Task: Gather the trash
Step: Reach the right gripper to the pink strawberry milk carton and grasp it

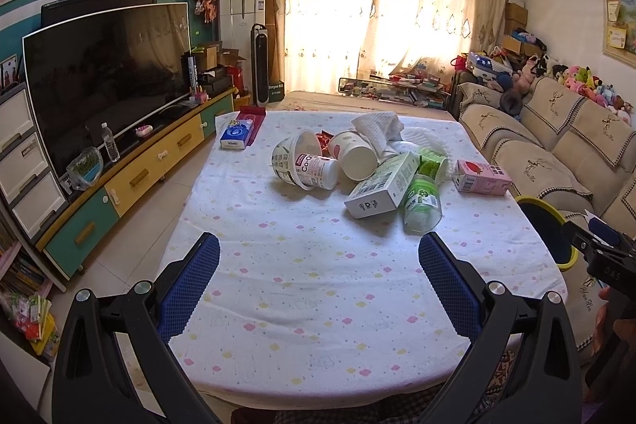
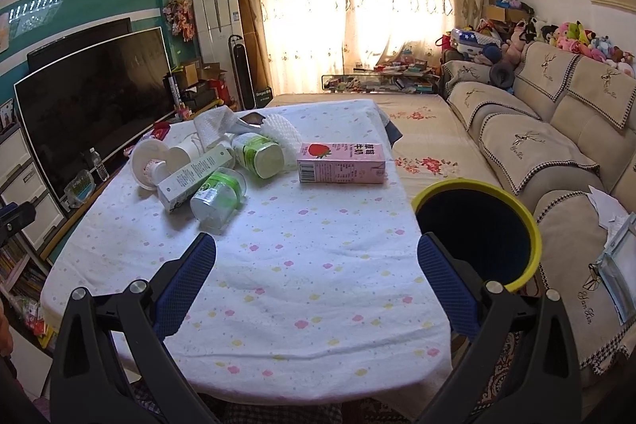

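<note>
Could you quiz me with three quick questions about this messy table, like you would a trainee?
1. True or false: the left gripper and right gripper are both empty.
2. Which item lies nearest the yellow-rimmed bin? A) pink strawberry carton B) blue tissue pack C) white towel
3. Fill in: the clear jar with the green label lies on its ____.

Key: 1 true; 2 A; 3 side.

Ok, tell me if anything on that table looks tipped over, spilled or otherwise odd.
Nothing spilled, but the trash is all toppled: the bowl lies on its side with a small bottle in its mouth, and the paper cup, green jar and carton also lie flat.
</note>
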`<state>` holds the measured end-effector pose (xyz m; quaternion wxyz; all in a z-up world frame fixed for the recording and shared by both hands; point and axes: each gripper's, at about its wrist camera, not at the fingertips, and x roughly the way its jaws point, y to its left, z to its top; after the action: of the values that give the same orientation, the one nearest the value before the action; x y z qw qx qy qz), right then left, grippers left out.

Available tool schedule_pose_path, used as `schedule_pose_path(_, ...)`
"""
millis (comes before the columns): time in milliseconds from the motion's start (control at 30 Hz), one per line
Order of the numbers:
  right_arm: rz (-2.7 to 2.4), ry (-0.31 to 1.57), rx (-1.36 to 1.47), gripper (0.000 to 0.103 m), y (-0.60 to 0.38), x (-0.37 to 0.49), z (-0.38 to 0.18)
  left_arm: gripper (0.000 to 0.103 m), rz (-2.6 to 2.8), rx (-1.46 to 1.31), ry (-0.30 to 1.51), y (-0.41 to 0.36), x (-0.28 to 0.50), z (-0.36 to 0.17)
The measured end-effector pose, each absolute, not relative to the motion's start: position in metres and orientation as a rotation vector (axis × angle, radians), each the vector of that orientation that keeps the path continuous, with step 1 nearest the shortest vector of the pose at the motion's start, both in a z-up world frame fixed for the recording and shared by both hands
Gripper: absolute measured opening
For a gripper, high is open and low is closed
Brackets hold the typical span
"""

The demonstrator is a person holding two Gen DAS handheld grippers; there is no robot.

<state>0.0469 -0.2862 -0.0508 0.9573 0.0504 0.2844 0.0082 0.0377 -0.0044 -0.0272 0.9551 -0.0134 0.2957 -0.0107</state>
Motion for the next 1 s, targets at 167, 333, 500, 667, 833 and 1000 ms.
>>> schedule_pose_path(167, 0.035, 0.63, 0.124, 0.097, -0.291, 0.092, -0.061, 0.099, -0.013, -0.034, 0.624, 0.001, 0.057, -0.037)
schedule_pose_path(333, 0.036, 0.642, 0.113, 0.097, -0.294, 0.142, -0.067, 0.099, -0.017, -0.047, 0.654, 0.005, 0.077, -0.048)
schedule_pose_path(500, 0.023, 0.667, 0.165, 0.097, -0.316, 0.188, -0.07, 0.099, -0.02, -0.047, 0.671, 0.006, 0.094, -0.057)
schedule_pose_path(667, 0.072, 0.715, 0.197, 0.097, -0.336, 0.221, -0.077, 0.099, -0.03, -0.049, 0.692, 0.006, 0.111, -0.067)
schedule_pose_path(833, 0.119, 0.769, 0.21, 0.097, -0.343, 0.257, -0.091, 0.099, -0.046, -0.046, 0.703, -0.001, 0.124, -0.071)
schedule_pose_path(1000, 0.168, 0.789, 0.185, 0.097, -0.334, 0.265, -0.094, 0.099, -0.058, -0.029, 0.702, -0.01, 0.13, -0.072)
